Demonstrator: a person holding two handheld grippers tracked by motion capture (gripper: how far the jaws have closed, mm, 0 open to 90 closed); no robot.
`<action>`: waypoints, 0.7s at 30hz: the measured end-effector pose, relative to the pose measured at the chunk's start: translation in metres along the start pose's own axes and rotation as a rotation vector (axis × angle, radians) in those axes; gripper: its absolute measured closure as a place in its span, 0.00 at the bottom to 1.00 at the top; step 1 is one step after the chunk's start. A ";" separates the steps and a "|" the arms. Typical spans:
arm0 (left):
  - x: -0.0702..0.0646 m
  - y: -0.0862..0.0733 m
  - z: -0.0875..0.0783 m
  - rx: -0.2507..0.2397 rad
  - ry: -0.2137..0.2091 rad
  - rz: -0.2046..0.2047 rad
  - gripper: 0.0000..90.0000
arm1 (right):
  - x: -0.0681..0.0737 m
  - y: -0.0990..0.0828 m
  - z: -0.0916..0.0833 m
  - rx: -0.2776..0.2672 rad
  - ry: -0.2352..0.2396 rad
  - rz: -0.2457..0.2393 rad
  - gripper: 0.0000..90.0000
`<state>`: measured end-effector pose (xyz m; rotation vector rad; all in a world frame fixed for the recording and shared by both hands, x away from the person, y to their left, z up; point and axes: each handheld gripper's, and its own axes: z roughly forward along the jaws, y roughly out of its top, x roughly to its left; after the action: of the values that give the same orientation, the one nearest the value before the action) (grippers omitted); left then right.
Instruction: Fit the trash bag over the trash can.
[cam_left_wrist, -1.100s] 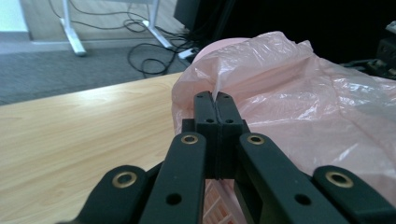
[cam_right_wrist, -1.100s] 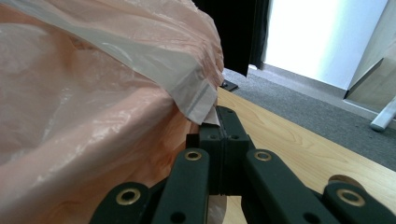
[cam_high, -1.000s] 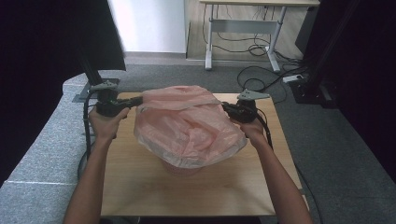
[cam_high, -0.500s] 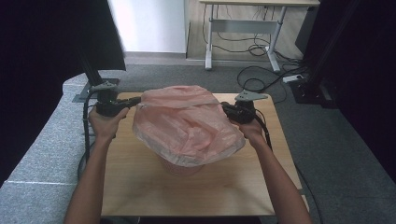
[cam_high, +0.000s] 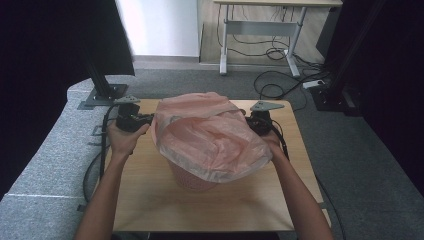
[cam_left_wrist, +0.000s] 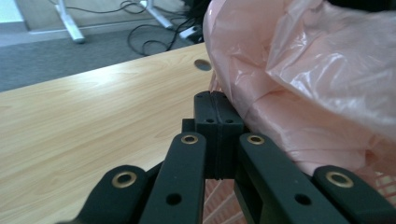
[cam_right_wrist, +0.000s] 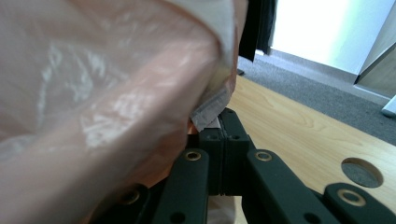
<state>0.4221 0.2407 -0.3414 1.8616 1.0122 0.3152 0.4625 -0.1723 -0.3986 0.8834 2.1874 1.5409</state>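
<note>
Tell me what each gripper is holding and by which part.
Both hold the pink plastic bag: the left gripper pinches its edge on one side, the right gripper its edge opposite.

The pink bag (cam_high: 210, 137) drapes over the pink basket (cam_high: 192, 180), hiding nearly all of it.

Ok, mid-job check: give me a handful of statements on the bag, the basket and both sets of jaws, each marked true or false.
1. The left gripper has its jaws shut on the pink bag's edge. True.
2. The right gripper has its jaws wide open, clear of the bag. False: they are shut, pinching the bag's edge.
3. The bag is stretched over a pink basket on the wooden table. True.
4. The bag lies flat and folded on the table. False: it billows, held up between both grippers.
5. The basket stands on the grey floor. False: it stands on the table.
</note>
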 end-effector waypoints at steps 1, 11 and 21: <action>0.000 0.001 -0.004 -0.008 0.011 -0.005 1.00 | -0.001 0.001 -0.004 -0.009 0.000 0.001 0.99; -0.002 -0.013 -0.064 -0.171 -0.025 -0.049 0.69 | 0.001 0.001 -0.027 -0.010 -0.014 -0.028 0.97; -0.046 -0.021 -0.086 -0.155 -0.143 -0.017 0.23 | 0.003 0.001 -0.028 -0.002 -0.038 -0.044 0.95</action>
<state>0.3314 0.2639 -0.3061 1.7100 0.8812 0.2402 0.4445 -0.1906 -0.3872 0.8512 2.1635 1.4942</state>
